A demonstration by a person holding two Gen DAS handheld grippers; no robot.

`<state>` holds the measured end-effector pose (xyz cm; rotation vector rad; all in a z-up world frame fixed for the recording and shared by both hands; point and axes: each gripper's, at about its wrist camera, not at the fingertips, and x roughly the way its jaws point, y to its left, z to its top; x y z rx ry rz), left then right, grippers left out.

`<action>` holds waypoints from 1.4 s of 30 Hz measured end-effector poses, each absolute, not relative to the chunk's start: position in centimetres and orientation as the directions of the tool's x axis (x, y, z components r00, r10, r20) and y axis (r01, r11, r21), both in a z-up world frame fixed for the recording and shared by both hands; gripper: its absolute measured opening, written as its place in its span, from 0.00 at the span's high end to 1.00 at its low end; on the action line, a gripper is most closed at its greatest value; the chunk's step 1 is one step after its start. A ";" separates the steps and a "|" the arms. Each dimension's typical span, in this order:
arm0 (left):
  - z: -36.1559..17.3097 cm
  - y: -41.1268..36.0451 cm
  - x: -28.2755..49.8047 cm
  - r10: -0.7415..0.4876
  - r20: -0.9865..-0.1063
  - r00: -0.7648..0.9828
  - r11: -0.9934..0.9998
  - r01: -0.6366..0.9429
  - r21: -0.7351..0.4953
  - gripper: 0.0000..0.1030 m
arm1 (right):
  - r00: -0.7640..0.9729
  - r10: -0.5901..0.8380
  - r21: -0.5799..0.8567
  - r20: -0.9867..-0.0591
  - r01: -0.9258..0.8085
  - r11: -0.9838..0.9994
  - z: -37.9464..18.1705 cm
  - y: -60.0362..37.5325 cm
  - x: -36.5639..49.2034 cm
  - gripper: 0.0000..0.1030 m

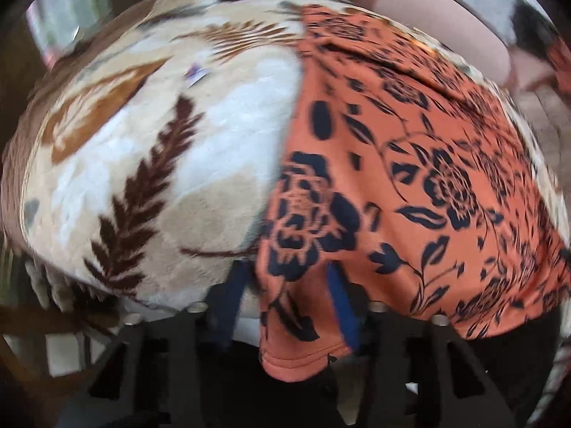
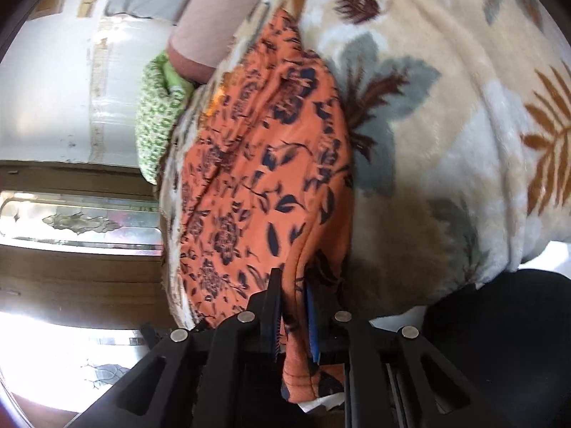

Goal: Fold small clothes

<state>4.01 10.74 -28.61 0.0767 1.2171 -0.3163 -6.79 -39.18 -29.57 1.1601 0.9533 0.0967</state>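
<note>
Orange garment (image 1: 392, 164) is lying limp and light on blanket (image 1: 142, 164); hemmed edges suit pinching. Right gripper (image 2: 294, 306) is clamping its hem; left gripper (image 1: 289, 306) is straddling a corner, jaws apart.

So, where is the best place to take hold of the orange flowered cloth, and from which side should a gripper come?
Probably at its hemmed edge. The orange flowered cloth lies flat on the leaf-patterned blanket, so only the edges offer a fold to pinch. Come from the near side, fingers straddling the hem, as the left gripper and right gripper do here.
</note>
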 end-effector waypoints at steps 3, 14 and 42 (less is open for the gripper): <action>-28.4 10.3 4.1 -0.230 -0.927 0.297 0.944 0.299 -0.138 0.81 | 0.583 0.502 0.767 -0.639 0.436 0.470 -30.4 -39.1 -6.8 0.84; -28.5 9.9 3.2 -0.315 -0.916 0.247 0.916 0.331 -0.226 0.55 | 0.547 0.494 0.735 -0.676 0.456 0.502 -31.8 -38.2 -7.0 0.26; -17.2 9.8 10.8 -0.679 -0.681 0.276 0.733 0.311 -0.605 0.94 | 0.744 0.566 0.904 -0.355 0.119 0.410 -22.4 -39.6 -2.9 0.89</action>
